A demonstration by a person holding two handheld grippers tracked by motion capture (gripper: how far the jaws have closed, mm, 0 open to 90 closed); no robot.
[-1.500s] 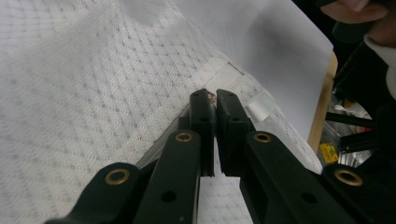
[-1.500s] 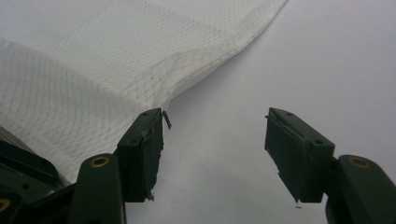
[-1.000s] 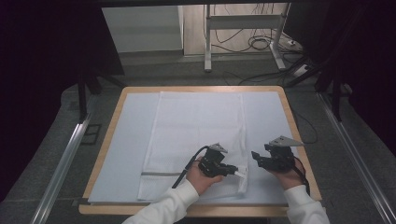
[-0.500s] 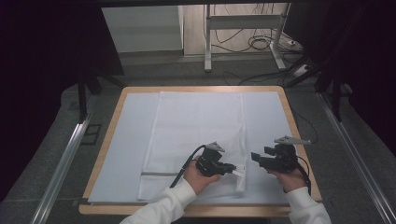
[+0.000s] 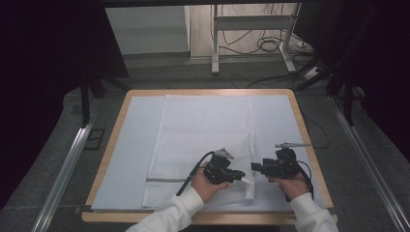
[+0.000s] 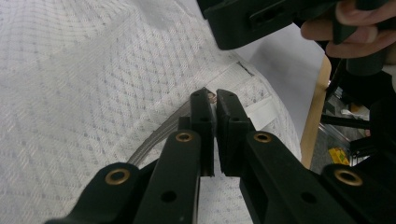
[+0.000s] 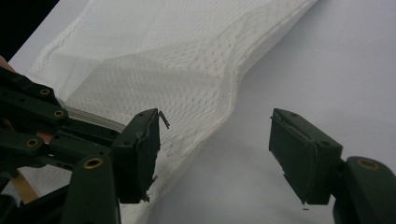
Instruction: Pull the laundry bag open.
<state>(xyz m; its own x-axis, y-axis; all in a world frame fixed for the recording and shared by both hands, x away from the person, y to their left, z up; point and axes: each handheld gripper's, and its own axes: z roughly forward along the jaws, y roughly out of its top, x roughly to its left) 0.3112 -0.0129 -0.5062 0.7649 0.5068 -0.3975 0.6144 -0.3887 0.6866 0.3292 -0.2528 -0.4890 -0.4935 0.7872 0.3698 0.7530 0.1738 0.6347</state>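
The left gripper (image 5: 244,177) has its two black jaws pressed together on the near right corner of the cloth (image 5: 203,135), where a small metal piece, seemingly a zipper pull (image 6: 212,97), sits between the tips. In the left gripper view the jaws are flat, blocky plastic bars with brass-coloured rivets, and the grey zipper band (image 6: 154,137) curves away under them to the left. The pinched corner is lifted a little, so the fabric rises in a soft ridge towards the tips.

The right gripper (image 5: 255,167) is just to the right of it, jaws wide apart and holding nothing. In the right gripper view (image 7: 215,158) one jaw hangs over the cloth's stitched right edge and the other over the bare sheet.

The cloth is a white mesh with a fine diamond weave and a sewn hem, a long rectangle lying mostly flat down the middle of the table (image 5: 309,145), its far end near the far edge. Under it lies a smooth pale sheet (image 5: 130,145) covering most of the top. The table is a wooden board with rounded corners, its tan rim showing all round.
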